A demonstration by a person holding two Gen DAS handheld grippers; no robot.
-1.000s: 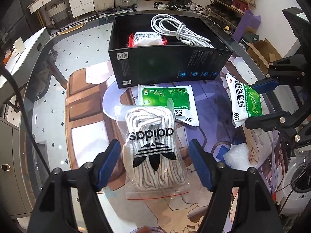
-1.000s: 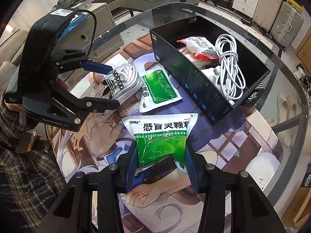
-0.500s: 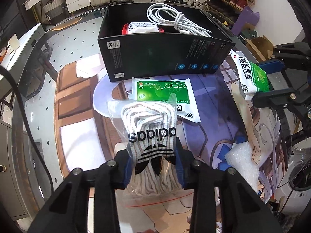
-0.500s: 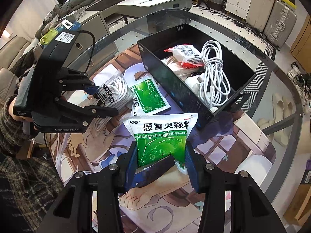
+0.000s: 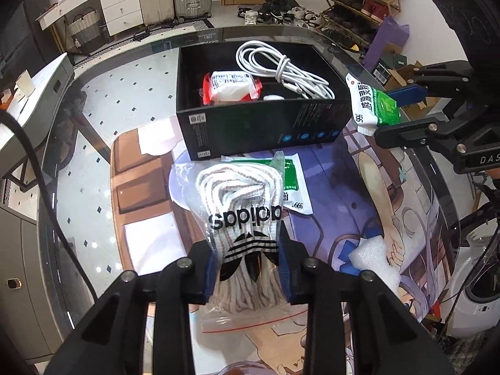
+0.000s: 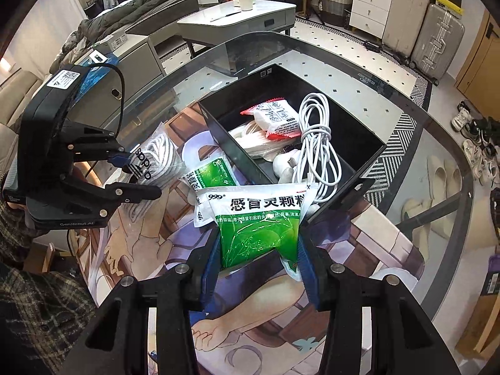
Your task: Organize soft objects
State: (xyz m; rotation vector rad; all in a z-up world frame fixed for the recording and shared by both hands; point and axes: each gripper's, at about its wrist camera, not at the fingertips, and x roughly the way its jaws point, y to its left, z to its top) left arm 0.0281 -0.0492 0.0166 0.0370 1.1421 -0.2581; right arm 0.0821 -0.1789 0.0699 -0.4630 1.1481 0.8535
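Both grippers loaded, near the black box.

My left gripper (image 5: 247, 268) has just closed on the clear zip bag of white Adidas laces (image 5: 240, 218), pads squeezing it. Right gripper (image 6: 256, 265) clamps the green-and-white medicine sachet (image 6: 259, 222) by the open black cardboard box (image 6: 368, 162) w/ white cable (image 6: 315, 143) inside.

Bright, sharp, fisheye-warped, dark corners

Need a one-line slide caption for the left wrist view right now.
Left gripper clamps the bagged adidas socks before the black box; right gripper holds a green sachet.
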